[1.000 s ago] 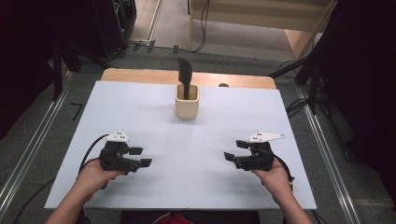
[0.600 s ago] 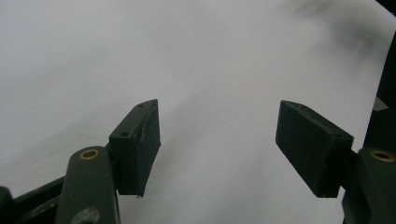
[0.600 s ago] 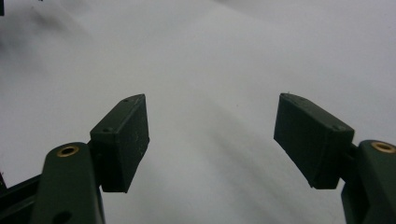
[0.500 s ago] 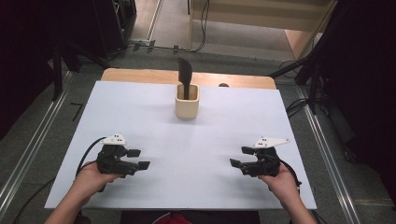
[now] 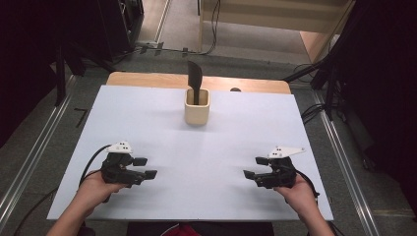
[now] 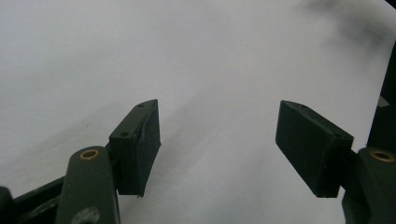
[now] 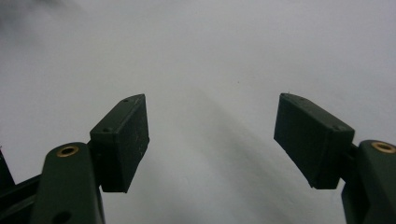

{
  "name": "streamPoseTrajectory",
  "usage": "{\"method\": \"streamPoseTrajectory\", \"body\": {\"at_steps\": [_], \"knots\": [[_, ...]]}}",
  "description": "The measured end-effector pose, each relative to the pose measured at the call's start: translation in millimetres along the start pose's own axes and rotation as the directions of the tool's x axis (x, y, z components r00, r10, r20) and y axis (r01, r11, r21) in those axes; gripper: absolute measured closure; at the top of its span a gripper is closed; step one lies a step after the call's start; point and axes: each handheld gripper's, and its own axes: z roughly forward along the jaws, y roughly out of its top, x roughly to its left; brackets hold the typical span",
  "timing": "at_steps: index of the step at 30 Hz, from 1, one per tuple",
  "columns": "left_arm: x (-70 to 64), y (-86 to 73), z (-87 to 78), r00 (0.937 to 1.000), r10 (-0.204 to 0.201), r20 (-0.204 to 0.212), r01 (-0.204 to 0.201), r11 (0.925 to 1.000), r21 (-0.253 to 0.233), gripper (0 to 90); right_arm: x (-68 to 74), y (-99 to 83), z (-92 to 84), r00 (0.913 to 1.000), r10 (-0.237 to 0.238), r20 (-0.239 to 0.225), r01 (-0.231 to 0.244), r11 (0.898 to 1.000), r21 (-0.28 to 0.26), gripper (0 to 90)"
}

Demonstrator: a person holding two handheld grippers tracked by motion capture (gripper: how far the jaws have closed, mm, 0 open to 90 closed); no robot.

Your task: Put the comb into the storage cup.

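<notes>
Since the earlier frame, right gripper (image 5: 256, 175) has sunk slightly nearer the tabletop (image 5: 162, 196); left gripper (image 5: 145, 167) unchanged. Both sets of fingers (image 6: 135, 144) stand wide, empty. Beige holder (image 5: 197, 106) with black spatula (image 5: 194, 78) sits well apart, far centre. Risk: a hasty reach could tip the light holder.
</notes>
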Motion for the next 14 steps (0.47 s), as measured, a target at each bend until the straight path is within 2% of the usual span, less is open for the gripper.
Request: {"method": "streamPoseTrajectory", "body": {"at_steps": [14], "knots": [[2.8, -0.9, -0.3, 0.9999, -0.005, -0.012, 0.005, 0.9999, 0.013, 32.0, -1.8, -0.3, -1.4, 0.9998, 0.008, 0.019, -0.008, 1.0, 0.006, 23.6]]}}
